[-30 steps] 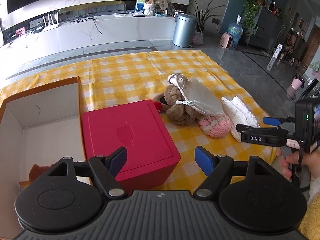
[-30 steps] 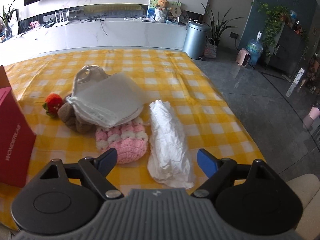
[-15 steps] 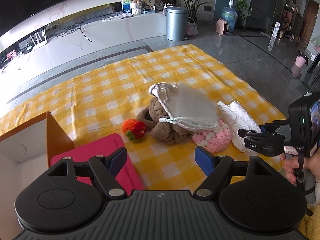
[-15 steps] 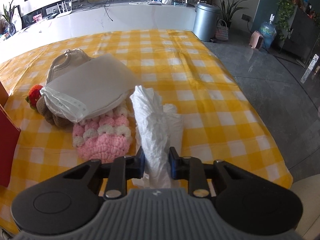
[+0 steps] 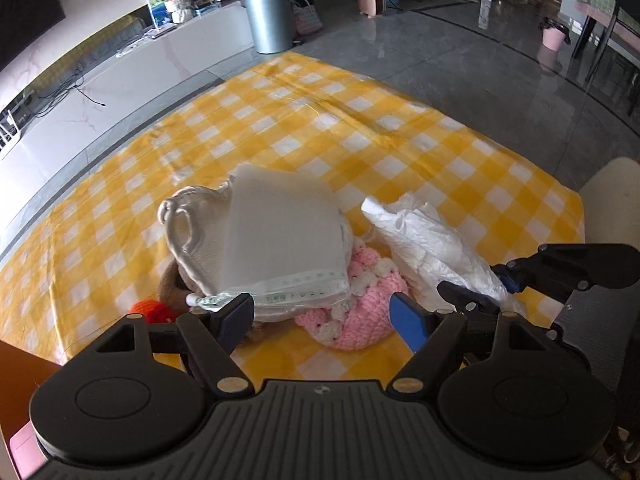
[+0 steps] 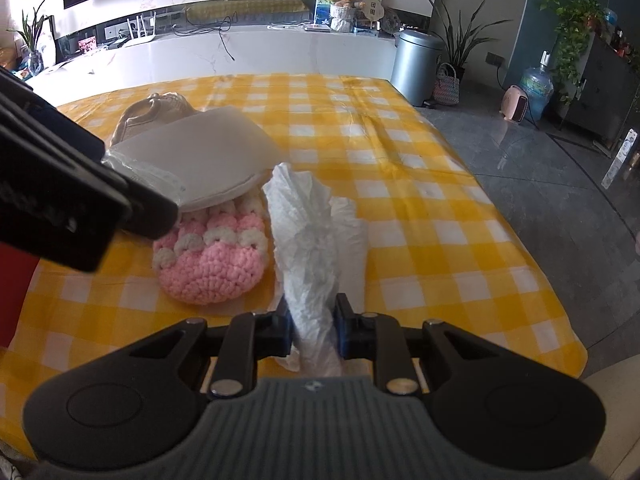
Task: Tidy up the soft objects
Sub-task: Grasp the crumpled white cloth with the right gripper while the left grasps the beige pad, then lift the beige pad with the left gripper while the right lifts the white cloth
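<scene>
A pile of soft things lies on the yellow checked cloth [image 5: 328,128]: a white bagged pad [image 5: 280,244] on top, a pink crochet piece [image 5: 360,316] under it, a brown plush [image 5: 170,286], an orange knit toy [image 5: 150,306]. A white crumpled cloth [image 6: 316,248] lies right of the pink piece [image 6: 210,256]. My right gripper [image 6: 313,328] is shut on the near end of the white cloth; it also shows in the left wrist view [image 5: 476,292]. My left gripper [image 5: 322,314] is open and empty, just in front of the pink piece and pad.
A red box corner [image 6: 12,296] and an orange-brown carton edge [image 5: 24,354] sit at the left. The cloth's right edge drops to a grey floor [image 6: 560,168]. A metal bin [image 6: 416,66] and a white counter [image 6: 248,52] stand beyond the table.
My left gripper has swung right and closer to the pile, away from the red box. My right gripper stays shut on the white cloth.
</scene>
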`<state>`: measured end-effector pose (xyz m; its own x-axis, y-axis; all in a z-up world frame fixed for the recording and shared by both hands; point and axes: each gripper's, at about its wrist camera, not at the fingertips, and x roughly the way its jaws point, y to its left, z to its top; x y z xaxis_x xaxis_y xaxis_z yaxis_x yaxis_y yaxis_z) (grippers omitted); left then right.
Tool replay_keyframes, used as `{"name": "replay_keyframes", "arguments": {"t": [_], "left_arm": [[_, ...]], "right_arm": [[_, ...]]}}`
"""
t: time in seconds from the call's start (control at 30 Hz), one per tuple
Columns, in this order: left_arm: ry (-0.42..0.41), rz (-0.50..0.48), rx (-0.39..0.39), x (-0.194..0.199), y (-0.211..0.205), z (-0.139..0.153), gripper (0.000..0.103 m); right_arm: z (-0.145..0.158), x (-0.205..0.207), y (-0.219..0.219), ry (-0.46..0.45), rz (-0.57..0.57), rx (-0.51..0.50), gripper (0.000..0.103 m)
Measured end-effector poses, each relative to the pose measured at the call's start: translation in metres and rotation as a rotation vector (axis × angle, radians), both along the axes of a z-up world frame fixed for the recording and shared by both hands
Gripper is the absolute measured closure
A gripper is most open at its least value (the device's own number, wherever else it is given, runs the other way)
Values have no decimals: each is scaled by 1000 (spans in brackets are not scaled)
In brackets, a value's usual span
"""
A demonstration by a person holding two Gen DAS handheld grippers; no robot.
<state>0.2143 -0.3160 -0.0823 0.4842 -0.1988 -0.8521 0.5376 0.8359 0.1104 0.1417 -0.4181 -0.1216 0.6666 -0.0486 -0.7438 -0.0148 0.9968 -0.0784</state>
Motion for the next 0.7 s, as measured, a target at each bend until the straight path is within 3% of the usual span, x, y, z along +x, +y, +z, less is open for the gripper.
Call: {"name": "replay_keyframes", "arguments": {"t": [0.17,0.23,0.27,0.3,0.33,0.4,0.47,0.7], "left_arm": [[-12,20,127,13,-7,-23,12],[-18,15,127,16,-4,-28,13],[-27,2,124,16,-2,-28,24],[-49,-4,135,15,-1,-28,50],[-71,-7,154,13,-1,-28,57],[-92,-28,139,9,0,-23,99],[-69,-40,108,6,2,-16,99],[-199,-62,56,-22,23,22,99]], "right_arm": [[-2,-2,-1,0,-18,1,83],[-4,-3,-1,5,-23,-3,82],[-4,-4,0,5,-20,-7,82],[-4,-4,1,6,-17,-17,82],[-4,-4,1,7,-16,-20,82],[-2,-4,0,10,-19,-19,82],[-1,-6,1,11,-16,-22,82],[8,-14,-7,-6,-69,-14,82]]}}
